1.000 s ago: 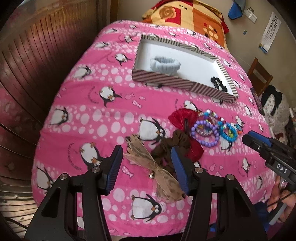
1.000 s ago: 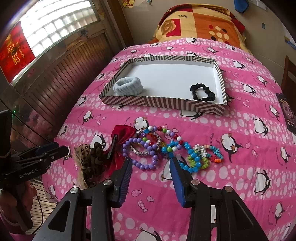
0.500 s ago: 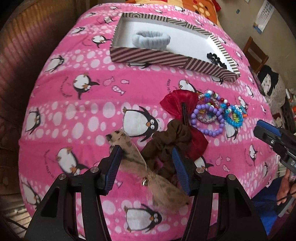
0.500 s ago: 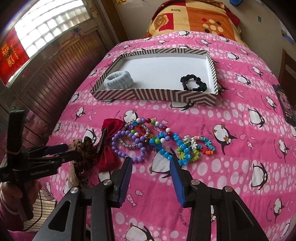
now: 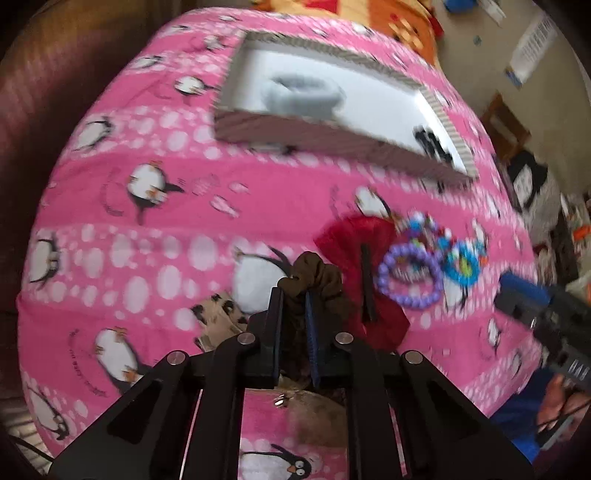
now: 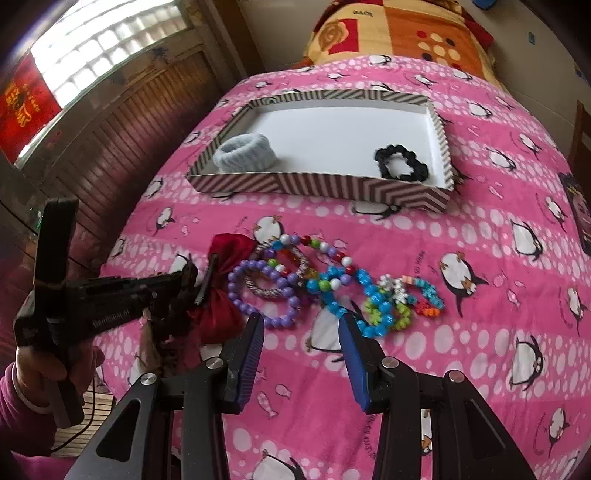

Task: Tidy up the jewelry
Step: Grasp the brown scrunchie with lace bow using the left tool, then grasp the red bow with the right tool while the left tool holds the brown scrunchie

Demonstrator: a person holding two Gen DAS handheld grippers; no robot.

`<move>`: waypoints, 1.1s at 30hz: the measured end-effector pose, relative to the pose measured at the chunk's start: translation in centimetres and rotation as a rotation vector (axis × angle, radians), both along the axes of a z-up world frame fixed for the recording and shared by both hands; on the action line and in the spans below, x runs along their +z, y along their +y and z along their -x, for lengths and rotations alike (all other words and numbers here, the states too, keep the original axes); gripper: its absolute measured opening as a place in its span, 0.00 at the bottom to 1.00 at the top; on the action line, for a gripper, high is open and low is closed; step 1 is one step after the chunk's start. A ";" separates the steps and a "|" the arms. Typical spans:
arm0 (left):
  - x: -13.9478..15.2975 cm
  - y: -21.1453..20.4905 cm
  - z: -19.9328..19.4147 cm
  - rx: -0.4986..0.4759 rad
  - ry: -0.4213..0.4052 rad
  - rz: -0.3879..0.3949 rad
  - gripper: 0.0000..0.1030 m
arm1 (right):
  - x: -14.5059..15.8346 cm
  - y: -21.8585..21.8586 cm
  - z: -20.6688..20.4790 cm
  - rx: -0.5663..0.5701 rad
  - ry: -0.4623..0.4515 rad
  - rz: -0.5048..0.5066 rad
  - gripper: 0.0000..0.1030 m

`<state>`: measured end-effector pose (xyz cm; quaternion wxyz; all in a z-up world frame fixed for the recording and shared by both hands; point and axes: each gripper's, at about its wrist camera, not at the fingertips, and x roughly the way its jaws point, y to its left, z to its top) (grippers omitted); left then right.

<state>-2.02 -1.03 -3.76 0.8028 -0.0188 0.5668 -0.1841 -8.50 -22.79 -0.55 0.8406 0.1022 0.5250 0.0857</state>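
Observation:
My left gripper [image 5: 294, 295] is shut on the brown scrunchie [image 5: 317, 280], low over the pink penguin bedspread [image 5: 147, 229]; it also shows in the right wrist view [image 6: 184, 280]. A red bow [image 5: 354, 236], a purple bead bracelet [image 6: 266, 291] and several coloured bead bracelets [image 6: 384, 306] lie beside it. A tan leopard bow [image 5: 218, 317] lies partly under the gripper. My right gripper [image 6: 301, 328] is open and empty, just in front of the bracelets. The striped tray [image 6: 317, 184] holds a light blue scrunchie [image 6: 245, 153] and a black scrunchie [image 6: 400, 162].
An orange and red blanket [image 6: 399, 33] lies behind the tray. A wooden slatted wall [image 6: 110, 122] runs along the left of the bed. A chair [image 5: 506, 122] stands at the right. The bed edge drops off at the near side.
My left gripper moved forward over the brown scrunchie and shut on it. The right gripper stayed open and barely moved.

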 end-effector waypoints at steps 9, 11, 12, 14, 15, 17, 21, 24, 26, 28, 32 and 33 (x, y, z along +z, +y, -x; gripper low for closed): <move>2.5 4.5 -1.8 0.180 -0.050 0.049 0.08 | -0.6 4.5 -1.6 0.131 -0.010 -0.126 0.39; 2.8 5.0 -1.8 0.205 -0.057 0.058 0.08 | -0.8 6.1 -2.1 0.170 -0.017 -0.120 0.38; 3.1 5.5 -1.7 0.215 -0.063 0.065 0.08 | -0.9 6.7 -2.3 0.188 -0.022 -0.115 0.37; 3.7 5.7 -1.5 0.223 -0.075 0.074 0.08 | -1.1 8.0 -3.0 0.226 -0.027 -0.107 0.31; 4.1 5.8 -1.3 0.226 -0.084 0.081 0.08 | -1.3 8.4 -3.3 0.238 -0.021 -0.102 0.28; 5.0 6.1 -1.0 0.230 -0.104 0.093 0.08 | -1.7 9.1 -4.1 0.250 -0.008 -0.104 0.27; 6.8 6.6 -0.5 0.229 -0.138 0.134 0.08 | -2.7 9.4 -5.2 0.244 0.015 -0.101 0.27; 7.1 6.9 -0.5 0.233 -0.138 0.120 0.08 | -3.1 9.7 -5.7 0.250 0.031 -0.096 0.27; 7.2 7.3 -0.5 0.240 -0.129 0.142 0.08 | -3.4 10.0 -6.1 0.257 0.044 -0.092 0.27; 7.3 7.5 -0.4 0.242 -0.134 0.123 0.08 | -3.8 10.2 -6.2 0.254 0.053 -0.085 0.27; 6.4 7.7 -0.3 0.250 -0.113 0.100 0.08 | -4.1 10.8 -6.5 0.248 0.058 -0.066 0.27; 6.3 7.7 -0.4 0.253 -0.110 0.097 0.08 | -4.2 10.9 -6.6 0.251 0.055 -0.066 0.27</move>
